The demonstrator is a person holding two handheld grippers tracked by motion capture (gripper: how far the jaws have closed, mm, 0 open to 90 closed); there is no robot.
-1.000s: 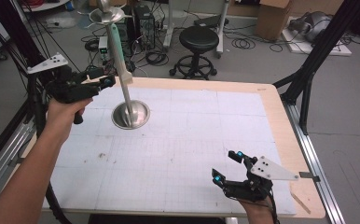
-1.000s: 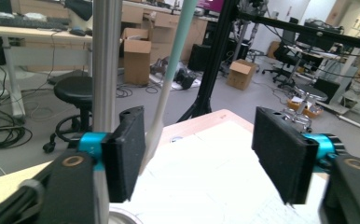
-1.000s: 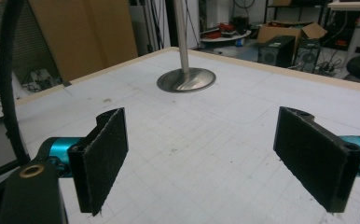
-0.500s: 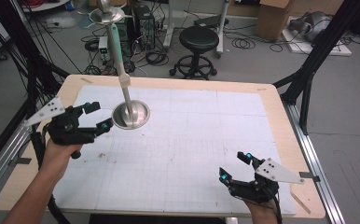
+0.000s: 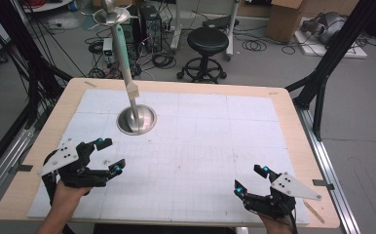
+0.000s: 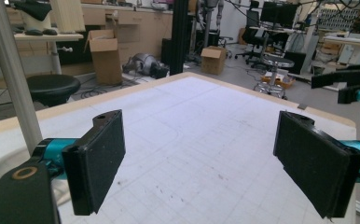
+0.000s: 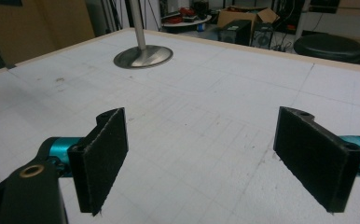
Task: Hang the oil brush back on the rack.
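Observation:
A metal stand with a round base (image 5: 136, 119) rises from the white mat (image 5: 200, 146); a teal piece (image 5: 120, 44) hangs along its pole under a dish at the top. My left gripper (image 5: 113, 155) hovers low over the mat's near left. It is open, its jaws have just been opening, and nothing lies between its pads (image 6: 99, 158). At the near right, my right gripper (image 5: 248, 178) is open and empty too, and its own view shows the stand's base (image 7: 143, 56) far ahead. The pole (image 6: 12, 79) passes left of the left gripper's jaws.
The mat lies on a wooden table (image 5: 293, 126) with black frame struts at both sides. A black stool (image 5: 208, 41), cables and cardboard boxes stand on the floor beyond the far edge. In the left gripper view, the right gripper (image 6: 355, 88) shows at the far right.
My left gripper has come away from the stand's pole, dropping down and back toward the near left of the mat, with its jaws wider. The right gripper has stayed put.

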